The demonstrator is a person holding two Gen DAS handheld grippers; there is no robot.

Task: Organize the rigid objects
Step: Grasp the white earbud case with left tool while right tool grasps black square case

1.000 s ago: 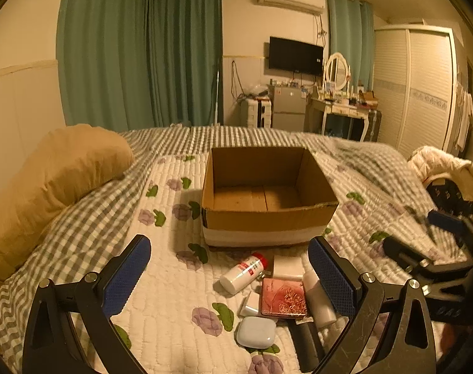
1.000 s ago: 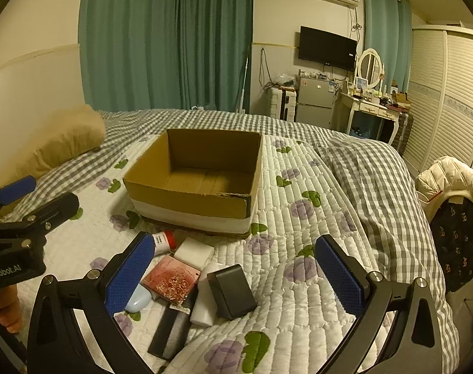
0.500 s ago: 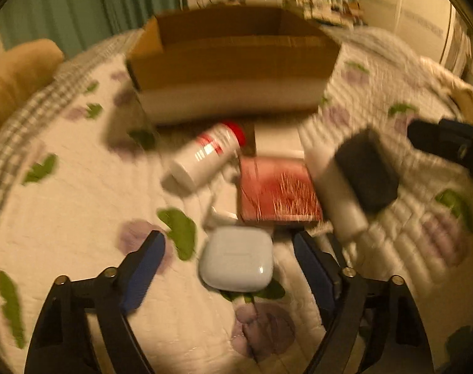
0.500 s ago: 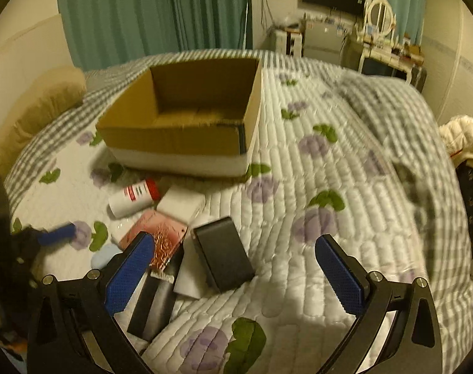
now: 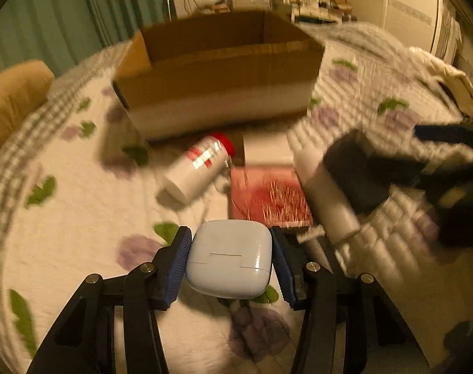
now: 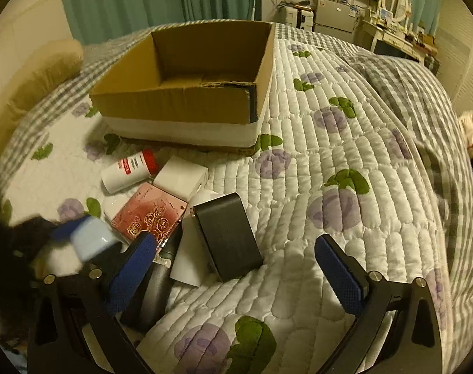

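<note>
Right now the pale blue earbud case (image 5: 229,258) sits pinched between the two blue pads of the left hand-held gripper (image 5: 230,261), one pad pressed against each side, just above the quilted bedspread (image 6: 345,162); whether it touches the quilt cannot be told. From the right wrist view the same case (image 6: 91,241) shows at the left edge, blurred, with the left gripper dark behind it. Just beyond the case lies a pink card box with a rose pattern (image 5: 269,194), and beside that a white bottle with a red cap (image 5: 197,168) on its side. A small white box (image 6: 181,176) rests near the bottle's cap, and a white cylinder (image 5: 325,196) lies along the pink box's right edge, touching a dark grey rectangular box (image 6: 227,238). The right hand-held gripper (image 6: 233,269) hangs with its fingers spread wide, holding nothing, the dark grey box lying between them further ahead. Behind the cluster stands an open cardboard box (image 6: 186,106) with a white band round its base, on the bed near a tan pillow (image 6: 37,74).
</note>
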